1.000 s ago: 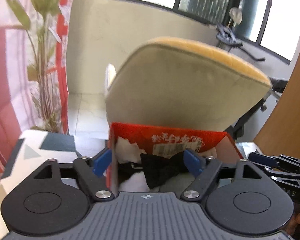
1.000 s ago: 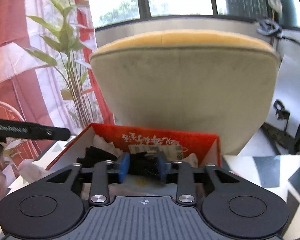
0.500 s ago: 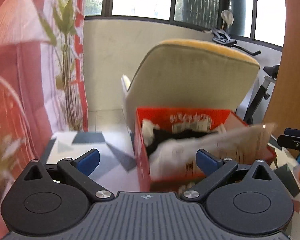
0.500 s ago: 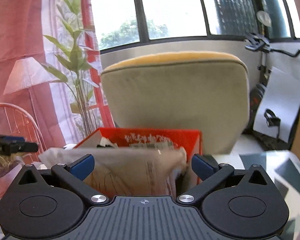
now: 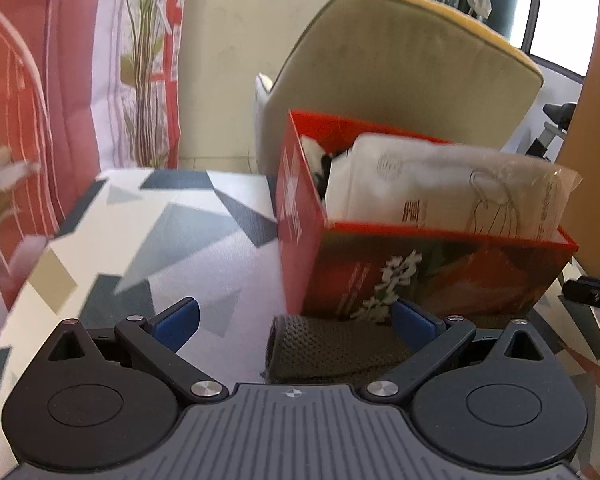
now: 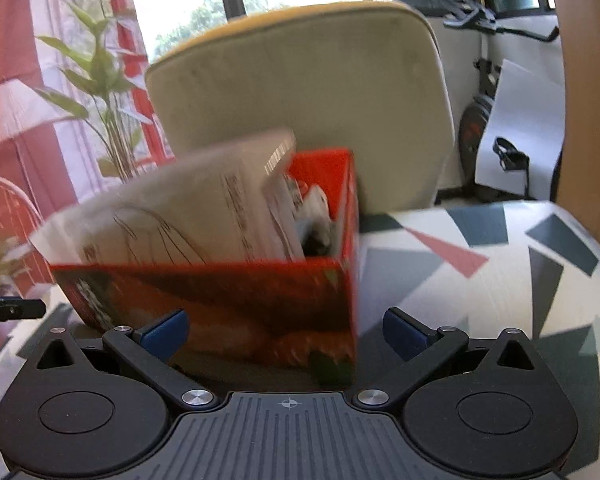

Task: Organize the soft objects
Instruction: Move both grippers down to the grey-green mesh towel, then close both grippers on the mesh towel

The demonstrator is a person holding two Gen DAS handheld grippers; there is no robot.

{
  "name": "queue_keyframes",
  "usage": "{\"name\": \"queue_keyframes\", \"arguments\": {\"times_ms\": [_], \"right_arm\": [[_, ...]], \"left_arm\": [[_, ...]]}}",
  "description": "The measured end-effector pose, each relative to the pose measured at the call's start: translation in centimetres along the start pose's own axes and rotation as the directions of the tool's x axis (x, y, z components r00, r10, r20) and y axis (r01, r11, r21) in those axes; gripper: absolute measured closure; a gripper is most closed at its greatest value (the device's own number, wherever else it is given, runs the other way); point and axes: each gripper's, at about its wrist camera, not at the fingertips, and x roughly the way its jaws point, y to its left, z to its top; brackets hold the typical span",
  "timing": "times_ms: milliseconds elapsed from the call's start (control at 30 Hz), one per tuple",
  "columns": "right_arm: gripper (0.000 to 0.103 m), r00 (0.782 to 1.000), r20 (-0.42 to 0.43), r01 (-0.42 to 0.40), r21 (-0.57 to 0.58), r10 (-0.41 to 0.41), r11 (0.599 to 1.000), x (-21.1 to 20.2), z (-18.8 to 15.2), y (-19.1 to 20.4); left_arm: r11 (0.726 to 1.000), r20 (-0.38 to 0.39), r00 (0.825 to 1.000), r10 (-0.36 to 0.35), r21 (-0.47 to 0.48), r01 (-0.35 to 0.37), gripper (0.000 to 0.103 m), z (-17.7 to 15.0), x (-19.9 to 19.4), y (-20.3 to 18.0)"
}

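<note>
A red box [image 5: 420, 272] stands on the patterned table [image 5: 148, 240] and holds white and black cloth pieces and a clear plastic packet [image 5: 452, 196] that sticks out over its right rim. A dark grey knitted roll [image 5: 332, 348] lies on the table just in front of the box, between my left gripper's fingers. My left gripper [image 5: 296, 322] is open and empty, low over that roll. In the right wrist view my right gripper [image 6: 286, 332] is open and empty, close to the box [image 6: 236, 308], with the packet [image 6: 180, 212] leaning out to the left.
A beige and yellow chair back [image 5: 400, 60] rises right behind the box. A potted plant [image 6: 96, 92] and red curtains [image 5: 16, 92] stand at the left. An exercise bike [image 6: 492, 80] is at the back right. The other gripper's tip [image 5: 588, 292] shows at the right edge.
Both grippers opened, let go inside the box and pulled back and down toward the table. The plastic packet now lies in the box, and the grey roll has come into view.
</note>
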Motion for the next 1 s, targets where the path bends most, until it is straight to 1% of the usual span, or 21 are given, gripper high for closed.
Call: {"name": "queue_keyframes", "arguments": {"times_ms": [33,100,133,200,300,367,400,600,733,833,867,933,1000], "right_arm": [[0.003,1.0,-0.011,0.004,0.001,-0.004,1.0,0.4,-0.3,-0.1],[0.01,0.999,-0.034,0.005,0.004,-0.005,1.0,1.2,-1.1,-0.2],[0.012,0.999,-0.042,0.004,0.006,-0.004,1.0,1.6,-1.5,-0.2],[0.02,0.998,-0.065,0.001,0.011,0.0,1.0,2.7,-2.2,-0.3],[0.029,0.994,-0.113,-0.001,0.01,0.002,1.0,4.2,-3.2,-0.2],[0.031,0.991,-0.134,-0.012,0.019,0.014,1.0,4.8,-3.7,-0.1],[0.031,0.99,-0.142,-0.018,0.025,0.021,1.0,5.1,-3.9,-0.1],[0.035,0.985,-0.169,-0.014,0.019,0.018,1.0,6.5,-4.6,0.3],[0.035,0.986,-0.166,-0.013,-0.013,0.01,1.0,6.8,-4.7,0.5],[0.039,0.987,-0.163,-0.016,-0.036,0.01,0.999,6.7,-5.0,0.7],[0.04,0.987,-0.161,-0.015,-0.048,0.008,0.999,6.6,-5.1,0.8],[0.044,0.987,-0.161,-0.018,-0.066,0.007,0.998,6.6,-5.3,1.1],[0.053,0.986,-0.165,-0.029,-0.086,0.014,0.996,6.5,-5.3,1.4]], "left_arm": [[1.0,-0.006,1.0,-0.003,-0.005,0.003,0.0,-0.2,0.3,0.0],[1.0,-0.017,1.0,-0.003,-0.014,0.003,0.0,-0.5,1.0,0.0],[1.0,-0.02,1.0,-0.007,-0.011,0.006,0.0,-0.8,1.4,-0.1],[1.0,-0.034,0.999,-0.023,-0.008,0.023,0.001,-1.0,2.1,-0.2],[0.998,-0.053,0.997,-0.051,-0.028,0.05,0.006,-1.3,3.0,0.0],[0.996,-0.067,0.995,-0.076,-0.042,0.073,0.011,-1.6,3.5,0.1],[0.996,-0.074,0.994,-0.082,-0.043,0.079,0.012,-1.7,3.8,0.1],[0.995,-0.104,0.99,-0.095,-0.048,0.09,0.021,-2.6,5.1,-0.1],[0.992,-0.115,0.988,-0.107,-0.074,0.099,0.028,-2.9,5.5,0.2],[0.992,-0.117,0.987,-0.106,-0.081,0.097,0.031,-3.1,5.5,0.1],[0.992,-0.121,0.987,-0.109,-0.082,0.099,0.035,-3.1,5.6,0.1],[0.99,-0.126,0.985,-0.114,-0.092,0.103,0.038,-3.2,5.7,0.1],[0.991,-0.125,0.986,-0.107,-0.093,0.096,0.043,-3.4,5.5,-0.1]]}}
